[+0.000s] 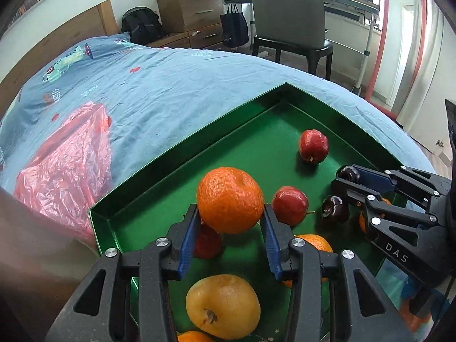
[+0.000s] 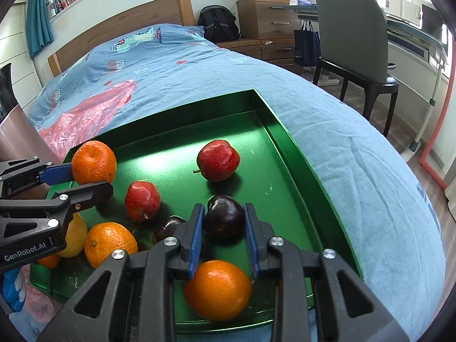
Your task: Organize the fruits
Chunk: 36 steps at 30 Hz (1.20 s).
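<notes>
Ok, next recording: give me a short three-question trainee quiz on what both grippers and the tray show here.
1. True or false: the left gripper grips an orange.
2. What does the right gripper hold? A) red apple B) dark plum C) yellow fruit
3. Fill in: the green tray rests on a blue ____.

Key: 1 true; 2 B; 3 bedspread.
</notes>
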{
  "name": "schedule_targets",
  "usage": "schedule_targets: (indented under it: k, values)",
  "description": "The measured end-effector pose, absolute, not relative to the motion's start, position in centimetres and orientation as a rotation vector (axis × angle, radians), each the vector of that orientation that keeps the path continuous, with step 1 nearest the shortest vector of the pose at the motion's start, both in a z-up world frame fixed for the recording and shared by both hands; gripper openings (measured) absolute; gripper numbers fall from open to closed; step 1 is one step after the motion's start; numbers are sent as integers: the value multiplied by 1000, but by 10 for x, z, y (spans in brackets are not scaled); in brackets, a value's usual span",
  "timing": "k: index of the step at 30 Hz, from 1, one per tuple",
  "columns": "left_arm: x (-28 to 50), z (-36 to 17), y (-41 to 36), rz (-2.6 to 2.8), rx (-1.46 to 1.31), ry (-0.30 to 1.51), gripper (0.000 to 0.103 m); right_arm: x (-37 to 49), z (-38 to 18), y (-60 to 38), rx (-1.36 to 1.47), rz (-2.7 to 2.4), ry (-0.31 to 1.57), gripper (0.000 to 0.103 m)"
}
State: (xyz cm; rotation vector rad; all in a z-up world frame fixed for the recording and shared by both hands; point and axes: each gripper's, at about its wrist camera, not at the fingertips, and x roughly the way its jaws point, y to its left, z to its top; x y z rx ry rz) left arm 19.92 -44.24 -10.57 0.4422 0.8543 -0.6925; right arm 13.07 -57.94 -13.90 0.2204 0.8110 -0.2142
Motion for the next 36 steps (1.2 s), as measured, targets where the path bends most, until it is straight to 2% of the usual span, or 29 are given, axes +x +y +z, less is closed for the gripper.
schedule_targets:
  k: [3, 4, 5, 7, 15, 18, 25, 29, 33, 36]
  values:
    - [201, -104, -439, -683, 427, 865, 38, 130, -139, -580, 217, -218, 822, 43]
    - [200, -102, -438, -683, 428, 862, 38, 129, -139, -580, 218, -220, 828, 49]
    - [199, -100, -435, -684, 428, 859, 40, 128, -138, -580, 220, -223, 831, 59]
    - [197, -94, -431, -680, 421, 857, 45, 126, -137, -580, 223, -230, 841, 69]
    - [167, -63, -385, -689, 342, 849, 48, 103, -108, -563, 226, -226, 819, 88]
    - [148, -53, -358, -677, 316, 836, 54, 92, -94, -541, 206, -202, 812, 102]
    - [109, -39, -289, -584, 288, 823, 55, 70, -77, -473, 159, -107, 820, 103]
    - [94, -34, -249, -512, 263, 811, 65, 59, -71, -426, 124, -41, 831, 103]
    - [80, -32, -207, -428, 227, 806, 67, 48, -63, -375, 73, 30, 826, 103]
    - [68, -33, -175, -361, 203, 811, 81, 41, -58, -339, 30, 72, 814, 103]
